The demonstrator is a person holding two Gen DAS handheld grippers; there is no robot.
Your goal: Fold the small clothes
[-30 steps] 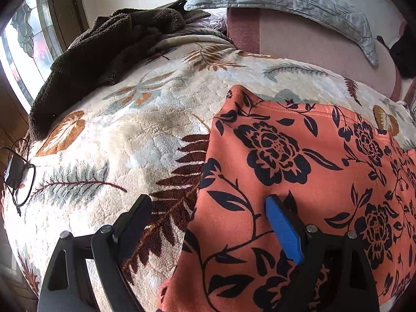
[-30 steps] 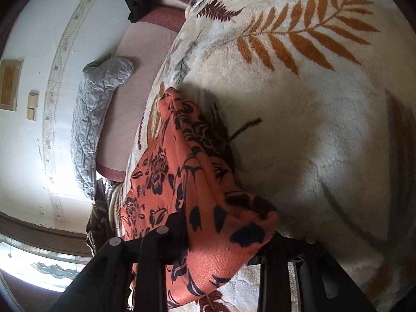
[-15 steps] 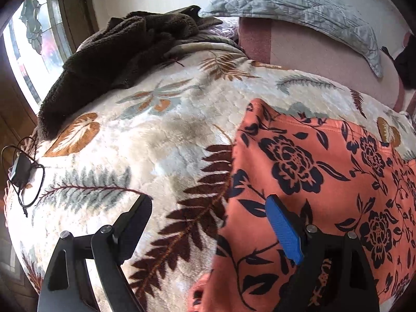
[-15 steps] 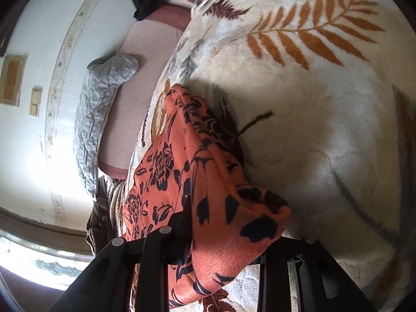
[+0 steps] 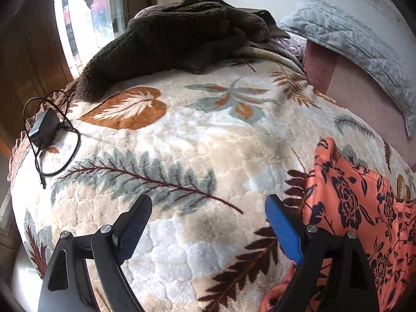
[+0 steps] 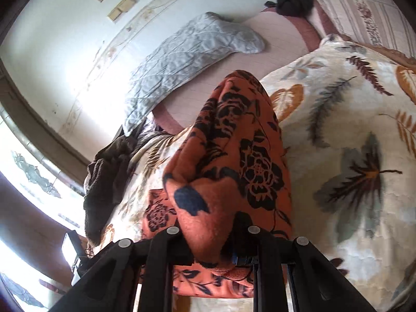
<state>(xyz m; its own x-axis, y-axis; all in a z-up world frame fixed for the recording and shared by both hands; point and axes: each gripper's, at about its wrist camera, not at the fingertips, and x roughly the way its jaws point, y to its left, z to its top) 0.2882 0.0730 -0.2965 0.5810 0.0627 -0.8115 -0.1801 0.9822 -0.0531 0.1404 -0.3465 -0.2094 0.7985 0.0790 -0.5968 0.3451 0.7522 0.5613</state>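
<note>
The orange garment with dark flower print (image 5: 364,215) lies on the leaf-patterned blanket (image 5: 197,140), at the right of the left wrist view. My left gripper (image 5: 208,223) is open and empty, hovering over bare blanket just left of the garment's edge. My right gripper (image 6: 213,244) is shut on a bunched fold of the orange garment (image 6: 234,156), lifting it above the blanket (image 6: 351,143); the fingertips are hidden by the cloth.
A dark brown fleece (image 5: 182,33) lies heaped at the far side of the bed. A black charger with cable (image 5: 44,127) sits at the left edge. A grey quilted pillow (image 5: 351,36) lies on the pink sheet (image 5: 364,96) by the wall.
My left gripper has moved left, off the garment and over bare blanket. My right gripper has lifted and turned with the garment's fold, raising it higher above the bed.
</note>
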